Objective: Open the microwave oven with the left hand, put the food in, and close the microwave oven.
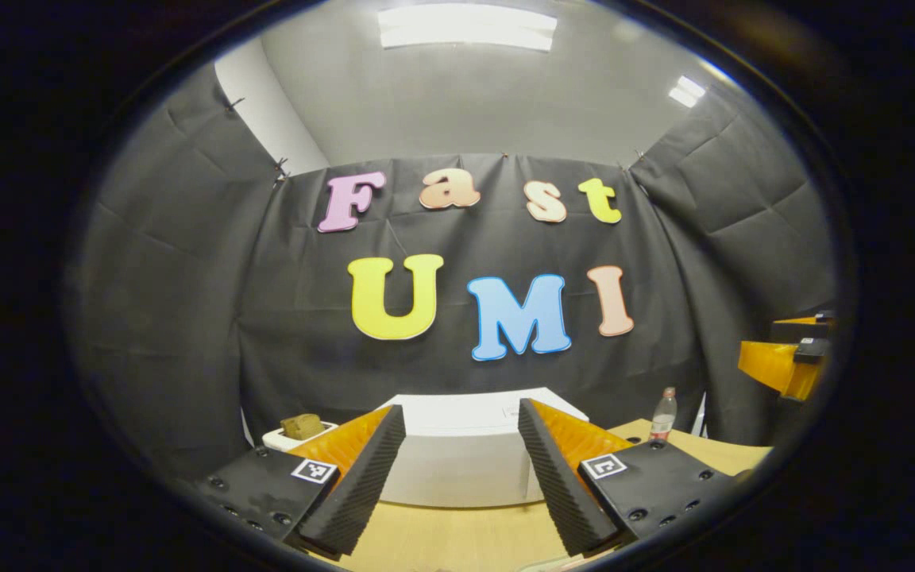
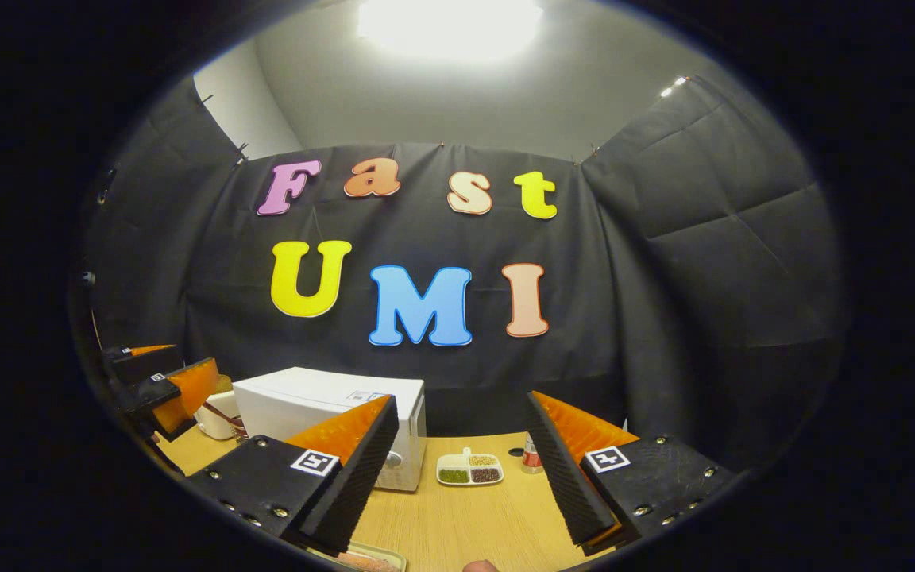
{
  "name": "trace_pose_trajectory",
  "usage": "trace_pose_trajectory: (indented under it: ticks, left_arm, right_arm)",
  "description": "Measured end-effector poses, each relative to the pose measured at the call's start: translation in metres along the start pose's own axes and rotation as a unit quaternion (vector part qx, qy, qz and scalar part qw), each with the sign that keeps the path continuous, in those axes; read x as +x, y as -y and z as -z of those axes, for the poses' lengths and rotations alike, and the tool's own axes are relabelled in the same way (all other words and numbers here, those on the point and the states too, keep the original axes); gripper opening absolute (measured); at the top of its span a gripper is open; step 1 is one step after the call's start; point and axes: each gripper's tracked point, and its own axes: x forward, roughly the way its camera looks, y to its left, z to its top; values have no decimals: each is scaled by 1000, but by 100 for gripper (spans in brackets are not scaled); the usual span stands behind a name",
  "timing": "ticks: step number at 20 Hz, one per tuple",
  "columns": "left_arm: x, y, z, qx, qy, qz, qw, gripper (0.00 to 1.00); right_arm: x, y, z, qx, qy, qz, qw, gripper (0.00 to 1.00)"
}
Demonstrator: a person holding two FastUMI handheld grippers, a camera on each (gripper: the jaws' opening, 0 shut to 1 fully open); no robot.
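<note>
so nothing is done yet: the microwave [image 2: 330,413] looks closed, both the left gripper [image 1: 461,477] and right gripper [image 2: 457,469] hold their fingers apart and empty above the table [image 2: 457,516].

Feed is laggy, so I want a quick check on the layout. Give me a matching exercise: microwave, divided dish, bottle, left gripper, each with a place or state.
Things:
1. microwave
2. divided dish
3. bottle
4. left gripper

Places or states:
A. open, holding nothing
B. white, door shut
C. on the table right of the microwave, holds three fillings
D. upright near the table's back edge, right of the microwave

Pairs: 1-B, 2-C, 3-D, 4-A
</note>
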Motion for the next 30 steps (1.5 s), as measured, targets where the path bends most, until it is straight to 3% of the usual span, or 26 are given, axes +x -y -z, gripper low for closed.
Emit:
trace_pose_trajectory:
  ticks: [10,14,15,16,17,30]
  left_arm:
    - [77,51,34,0,5,50,999,99]
    - [99,81,69,-18,-14,80,997,94]
    - [107,86,78,-19,-22,85,996,99]
    - [114,90,89,-16,-30,85,996,94]
    - [120,96,101,-15,-40,88,995,99]
    - [168,121,244,13,-173,81,981,97]
  right_arm:
    - [-25,43,2,-24,-10,67,997,97]
    - [-37,60,4,-22,-15,96,995,97]
    - [-39,62,5,-24,-18,101,994,97]
    - [-39,64,6,-26,-20,105,994,97]
    - [-41,67,7,-27,-22,109,993,97]
    - [-57,81,11,-52,-41,128,990,97]
